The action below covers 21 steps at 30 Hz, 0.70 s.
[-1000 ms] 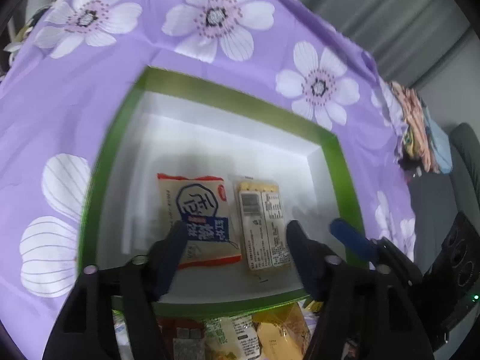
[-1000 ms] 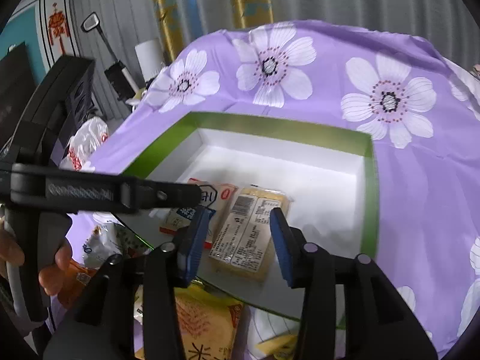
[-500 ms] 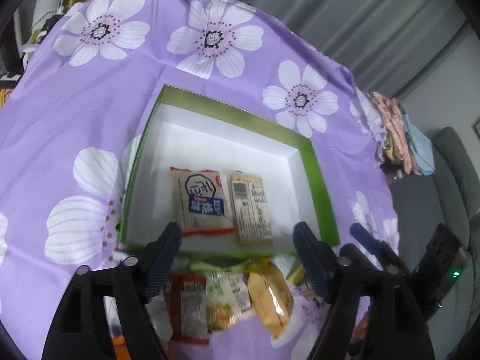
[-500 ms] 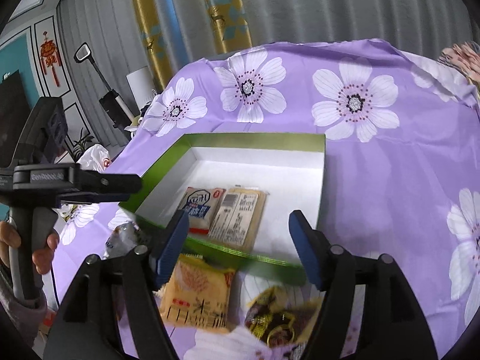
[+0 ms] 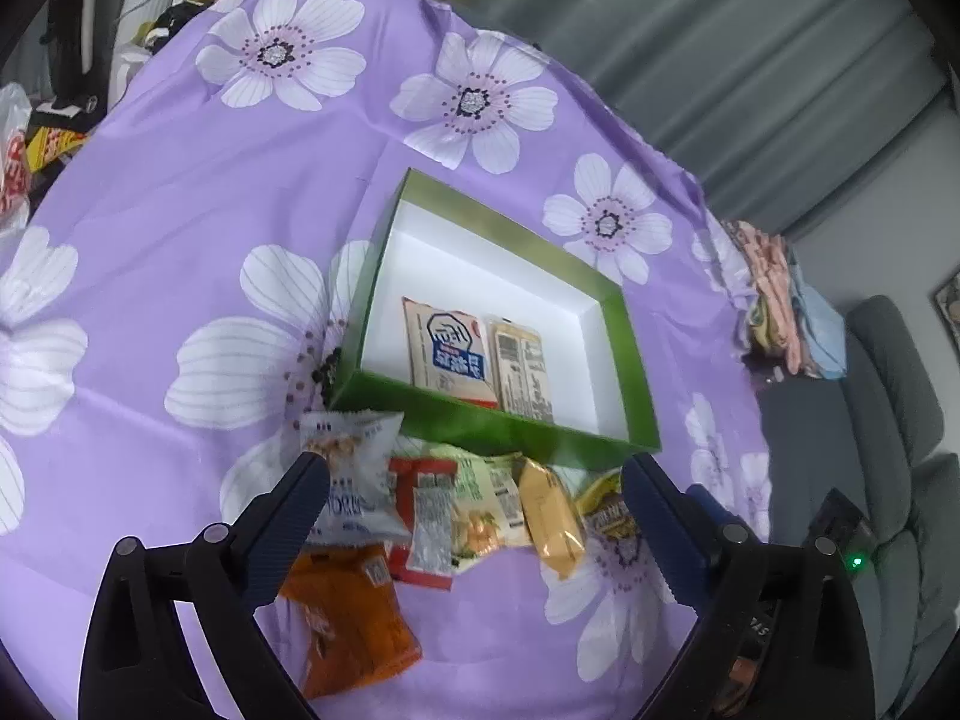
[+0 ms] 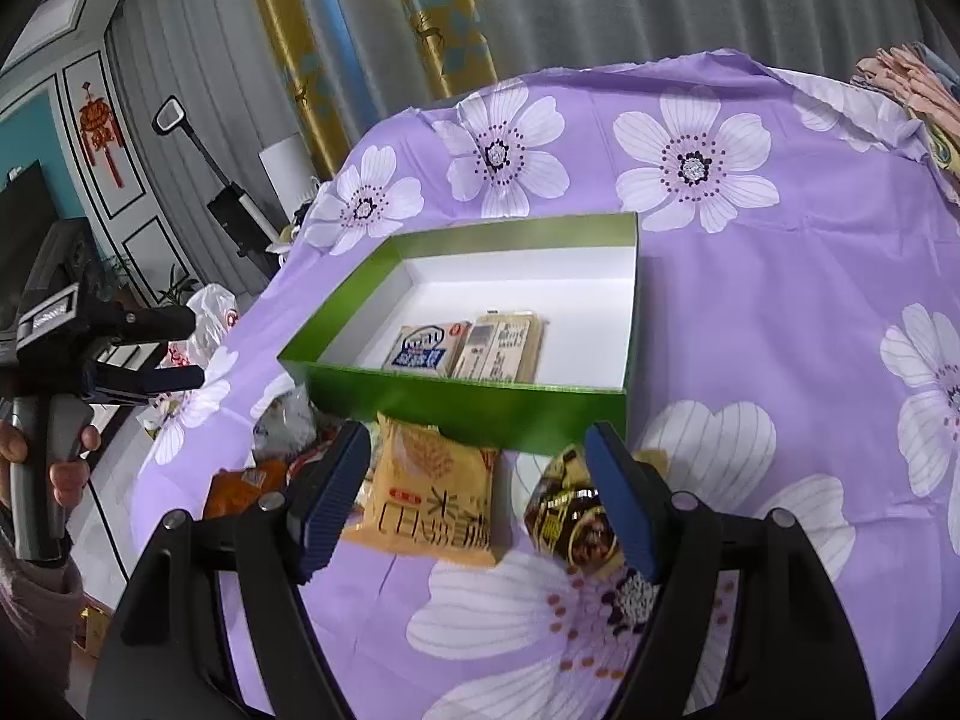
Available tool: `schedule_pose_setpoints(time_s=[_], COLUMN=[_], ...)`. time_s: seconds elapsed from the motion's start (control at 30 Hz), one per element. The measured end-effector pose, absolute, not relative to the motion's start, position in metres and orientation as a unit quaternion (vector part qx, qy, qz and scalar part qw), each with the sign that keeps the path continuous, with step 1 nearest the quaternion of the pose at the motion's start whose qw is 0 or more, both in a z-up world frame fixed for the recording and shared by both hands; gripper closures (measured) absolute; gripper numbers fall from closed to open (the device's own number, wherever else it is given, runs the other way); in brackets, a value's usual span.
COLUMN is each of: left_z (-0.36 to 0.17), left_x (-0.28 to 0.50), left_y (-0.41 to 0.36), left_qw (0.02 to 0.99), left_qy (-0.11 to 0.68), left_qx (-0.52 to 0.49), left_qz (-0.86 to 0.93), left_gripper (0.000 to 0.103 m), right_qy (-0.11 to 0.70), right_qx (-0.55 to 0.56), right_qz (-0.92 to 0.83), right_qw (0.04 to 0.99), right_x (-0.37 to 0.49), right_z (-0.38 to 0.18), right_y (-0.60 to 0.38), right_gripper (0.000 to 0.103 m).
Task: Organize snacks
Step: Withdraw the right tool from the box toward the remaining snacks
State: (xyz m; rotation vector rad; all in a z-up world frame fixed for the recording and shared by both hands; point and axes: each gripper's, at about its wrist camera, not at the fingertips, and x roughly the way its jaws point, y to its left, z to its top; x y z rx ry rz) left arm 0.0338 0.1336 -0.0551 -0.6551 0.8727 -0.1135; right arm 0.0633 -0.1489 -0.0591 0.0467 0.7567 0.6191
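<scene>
Left wrist view: the left gripper (image 5: 474,474) has just been opening, jaws wide with nothing between them, above a loose heap of foil snack packets (image 5: 456,510) on the purple flowered cloth (image 5: 180,192); the shallow green cardboard box (image 5: 498,426) beyond holds two packets; overlapping wrappers risk a double pick

Right wrist view: the right gripper (image 6: 480,504), likewise just opened and empty, frames a yellow wheat-print packet (image 6: 438,498); its large lettering is not legible

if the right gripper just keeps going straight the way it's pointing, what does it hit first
Probably the yellow snack packet lying between the open right gripper fingers, just short of the green box; depth is hard to judge.
</scene>
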Motion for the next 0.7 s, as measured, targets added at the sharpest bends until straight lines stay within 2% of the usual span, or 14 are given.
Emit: schedule_pose_setpoints(time_s=[0.4, 0.53, 0.7], left_z=[-0.081, -0.083, -0.095], left_x=[0.000, -0.014, -0.019], left_y=[0.129, 0.125, 0.124], left_qw=[0.830, 0.861, 0.853], left_qy=[0.412, 0.398, 0.426], left_qx=[-0.355, -0.305, -0.290], left_qz=[-0.121, -0.090, -0.084], left_gripper=[0.005, 0.005, 0.005], right_qy=[0.356, 0.355, 0.367], right_qx=[0.016, -0.002, -0.036], right_qz=[0.342, 0.381, 0.419], right_qw=[0.869, 0.853, 0.830], right_x=[0.027, 0.010, -0.002], right_z=[-0.059, -0.062, -0.073], right_y=[-0.143, -0.124, -0.092], right_gripper=[0.026, 0.025, 0.025])
